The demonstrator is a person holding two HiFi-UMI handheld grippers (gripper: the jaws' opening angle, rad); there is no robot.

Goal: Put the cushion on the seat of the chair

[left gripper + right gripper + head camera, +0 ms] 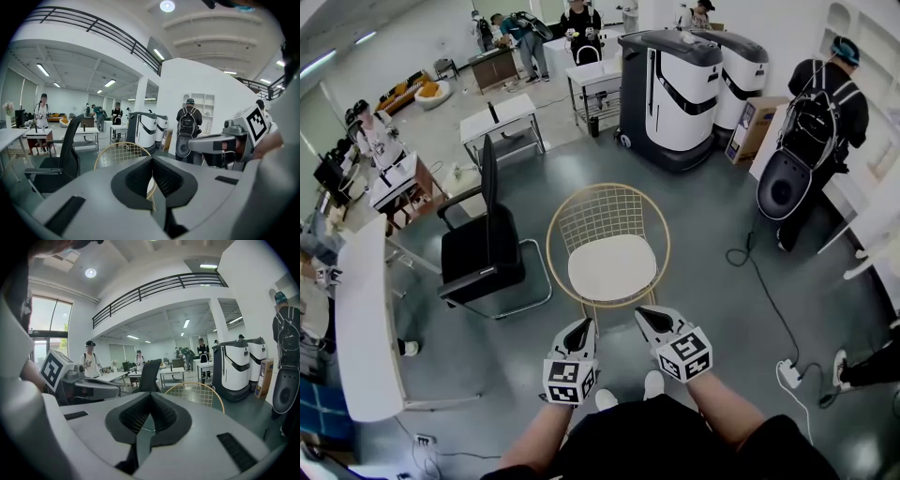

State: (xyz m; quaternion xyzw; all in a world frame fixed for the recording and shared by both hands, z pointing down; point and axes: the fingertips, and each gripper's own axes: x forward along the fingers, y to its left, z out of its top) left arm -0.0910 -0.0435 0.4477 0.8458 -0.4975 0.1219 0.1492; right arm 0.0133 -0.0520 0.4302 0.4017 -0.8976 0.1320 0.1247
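Grey floor (703, 225), busy workroom; cushion (612, 267) flat on chair (600, 211) seat (roundish, no clear long axis). Left gripper (580, 327), right gripper (646, 316): closed, empty.

Materials on view: wire chair (609, 220), thin gold-toned metal rod and lattice, satin sheen; cushion (612, 267), off-white, matt, smooth, fabric not certain; office chair (483, 253), black matt seat and back that look like cloth, on bright tubular metal; floor (712, 309), grey-green, smooth, glossy with reflections; left claw (152, 174) and right claw (150, 416), pale grey matt plastic shells with black ribbed pads (138, 177); machines (675, 84), glossy white and dark plastic panels; surface (366, 319), white, smooth.
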